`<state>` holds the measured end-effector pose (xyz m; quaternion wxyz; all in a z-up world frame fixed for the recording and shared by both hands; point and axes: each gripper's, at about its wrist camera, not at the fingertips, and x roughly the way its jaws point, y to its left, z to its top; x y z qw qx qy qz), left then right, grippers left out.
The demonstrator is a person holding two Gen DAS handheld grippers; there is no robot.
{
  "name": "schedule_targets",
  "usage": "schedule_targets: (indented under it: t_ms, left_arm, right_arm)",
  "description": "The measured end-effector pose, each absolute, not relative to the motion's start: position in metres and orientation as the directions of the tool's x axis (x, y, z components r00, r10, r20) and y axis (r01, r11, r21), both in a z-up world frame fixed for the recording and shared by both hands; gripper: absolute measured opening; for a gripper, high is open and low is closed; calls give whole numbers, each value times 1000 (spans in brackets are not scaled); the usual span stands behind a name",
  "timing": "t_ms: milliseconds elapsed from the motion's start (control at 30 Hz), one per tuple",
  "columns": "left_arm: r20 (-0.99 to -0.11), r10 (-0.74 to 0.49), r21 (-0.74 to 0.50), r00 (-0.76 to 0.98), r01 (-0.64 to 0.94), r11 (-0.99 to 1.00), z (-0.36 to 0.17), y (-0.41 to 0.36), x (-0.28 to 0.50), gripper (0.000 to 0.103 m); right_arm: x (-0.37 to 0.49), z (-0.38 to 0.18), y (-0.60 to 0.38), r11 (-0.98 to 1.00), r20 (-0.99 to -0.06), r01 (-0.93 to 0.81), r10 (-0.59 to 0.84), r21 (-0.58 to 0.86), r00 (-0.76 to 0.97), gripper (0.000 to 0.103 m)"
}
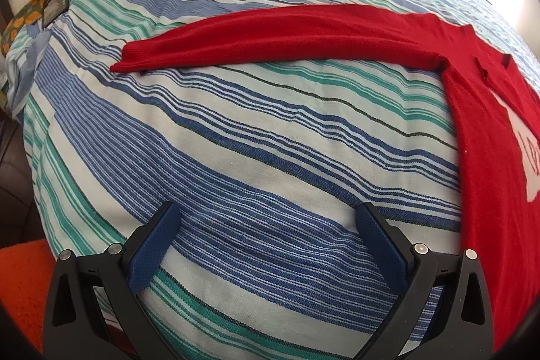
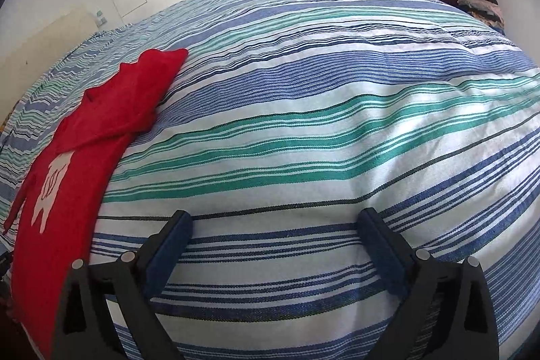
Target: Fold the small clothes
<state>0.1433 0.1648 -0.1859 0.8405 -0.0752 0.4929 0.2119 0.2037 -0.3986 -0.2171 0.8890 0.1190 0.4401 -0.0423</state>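
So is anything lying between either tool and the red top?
Nothing visible. Only bare striped bedspread separates the open left tool from the red top, and likewise the open right tool.

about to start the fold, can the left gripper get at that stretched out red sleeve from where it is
Probably yes. The left gripper is open and empty over bare striped bedspread, and nothing lies between it and the red sleeve stretched flat ahead. It would have to move forward first.
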Motion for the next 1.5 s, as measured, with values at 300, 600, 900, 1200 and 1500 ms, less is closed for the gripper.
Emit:
schedule_targets:
  t_ms: [300, 600, 900, 1200, 1500]
  left_arm:
    - [-868, 274, 80, 413, -428, 900, -186, 166, 146, 103]
    - [-869, 273, 83, 412, -423, 902, -186, 166, 147, 103]
    - [-869, 274, 84, 412, -423, 902, -186, 166, 148, 103]
    - [-869, 275, 85, 412, -423, 902, -186, 165, 148, 103]
    - [-869, 275, 85, 412, -422, 903, -186, 165, 148, 103]
  right_arm:
    - [206, -218, -398, 970, -795, 179, 22, 164, 607, 98]
    - [208, -219, -396, 973, -797, 177, 12, 149, 603, 99]
    - [208, -219, -396, 973, -797, 177, 11, 148, 603, 99]
    - [208, -219, -396, 973, -797, 177, 11, 147, 603, 99]
    - [208, -218, -396, 973, -797, 176, 11, 147, 603, 99]
